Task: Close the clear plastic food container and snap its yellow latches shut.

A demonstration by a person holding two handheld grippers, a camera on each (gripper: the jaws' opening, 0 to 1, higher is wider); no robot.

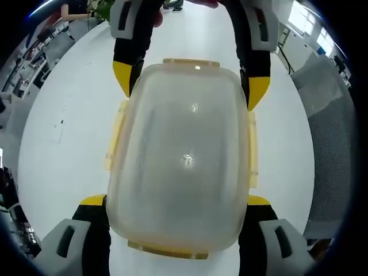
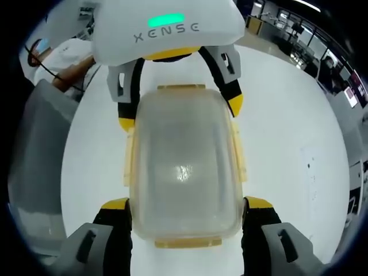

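Left gripper view: my left claw (image 1: 177, 202) straddles the clear container's (image 1: 183, 158) near end at 6 o'clock, seemingly clenched on it; my right claw (image 1: 192, 85) flanks its far end at 12. Lid looks seated, yet the yellow latches (image 1: 252, 150) at 3 and 9 splay outward; uneven squeezing could skid it across the white table (image 1: 69, 126).

Open-plan office or lab floor. Round white table (image 1: 69, 115) in the middle. Desks with monitors (image 2: 351, 95) at 2 o'clock in right gripper view, ceiling strip lights (image 2: 307, 6) at 1 o'clock, grey fabric chair (image 1: 333, 144) at 3 o'clock in left gripper view.
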